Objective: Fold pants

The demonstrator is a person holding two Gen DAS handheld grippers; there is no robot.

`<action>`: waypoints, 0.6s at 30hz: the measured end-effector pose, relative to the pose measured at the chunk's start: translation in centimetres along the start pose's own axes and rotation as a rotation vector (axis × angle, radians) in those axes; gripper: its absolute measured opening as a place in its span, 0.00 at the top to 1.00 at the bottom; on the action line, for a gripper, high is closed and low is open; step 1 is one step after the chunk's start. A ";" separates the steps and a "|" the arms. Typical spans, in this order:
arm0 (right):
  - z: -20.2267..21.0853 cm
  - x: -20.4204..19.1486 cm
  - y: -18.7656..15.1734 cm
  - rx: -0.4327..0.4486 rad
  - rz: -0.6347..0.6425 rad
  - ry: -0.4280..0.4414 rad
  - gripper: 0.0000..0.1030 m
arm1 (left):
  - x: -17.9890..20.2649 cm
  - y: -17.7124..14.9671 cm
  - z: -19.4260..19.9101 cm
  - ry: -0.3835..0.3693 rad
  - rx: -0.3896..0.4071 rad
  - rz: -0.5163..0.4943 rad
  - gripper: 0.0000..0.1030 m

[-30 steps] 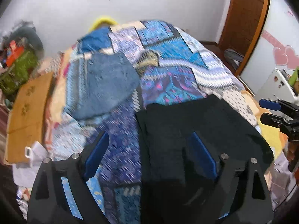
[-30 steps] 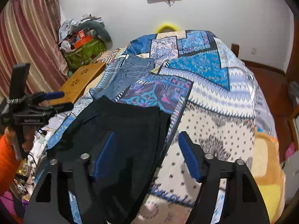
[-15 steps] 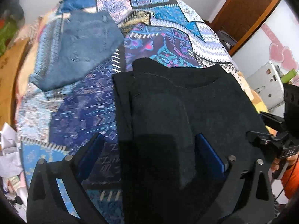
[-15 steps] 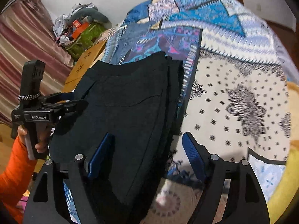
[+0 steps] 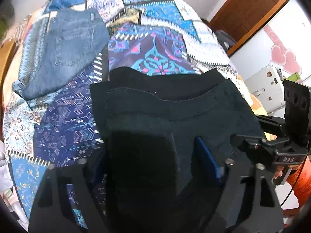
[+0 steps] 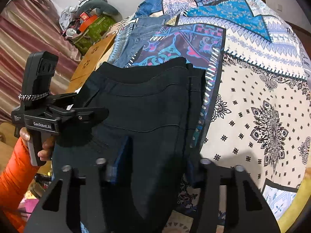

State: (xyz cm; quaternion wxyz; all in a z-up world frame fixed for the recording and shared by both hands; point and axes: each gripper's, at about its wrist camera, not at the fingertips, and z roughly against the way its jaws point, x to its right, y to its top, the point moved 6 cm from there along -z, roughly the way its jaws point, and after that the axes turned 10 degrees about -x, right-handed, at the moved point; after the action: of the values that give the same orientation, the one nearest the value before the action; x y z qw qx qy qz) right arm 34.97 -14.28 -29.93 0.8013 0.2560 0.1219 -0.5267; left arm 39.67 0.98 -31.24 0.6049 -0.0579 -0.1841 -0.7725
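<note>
Black pants (image 5: 175,104) lie folded on the patterned bedspread (image 5: 64,136), near edge directly under both my grippers, bulk running away from me toward the blue jeans (image 5: 68,44) further up the bed; my left gripper (image 5: 151,165) straddles the near-left portion, jaws closing, cloth between them, pads not visibly pressing yet; my right gripper (image 6: 153,167) straddles the near-right portion, jaws closing narrower on a raised ridge of cloth; cannot tell if the pinch is complete; both hands equally near the hem edge; judgement: next lift carries this near edge forward, away from me.
</note>
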 end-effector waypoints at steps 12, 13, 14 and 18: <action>2.8 -3.0 0.5 0.096 0.103 -0.094 0.83 | 2.2 -1.4 5.6 0.074 0.143 -0.063 0.68; 3.3 -3.4 0.7 0.110 0.113 -0.099 0.83 | 2.3 -1.4 6.4 0.080 0.162 -0.065 0.69; 3.7 -3.7 1.1 0.126 0.123 -0.102 0.83 | 2.3 -1.3 7.2 0.084 0.179 -0.065 0.69; 5.2 -5.3 3.4 0.185 0.164 -0.118 0.83 | 1.6 -0.3 10.6 0.112 0.266 -0.050 0.69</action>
State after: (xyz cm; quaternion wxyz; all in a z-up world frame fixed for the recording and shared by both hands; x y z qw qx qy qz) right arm 35.48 -11.92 -22.11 0.8205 0.3067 0.0042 -0.4824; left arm 37.53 3.32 -21.02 0.5972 0.0706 -0.2520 -0.7582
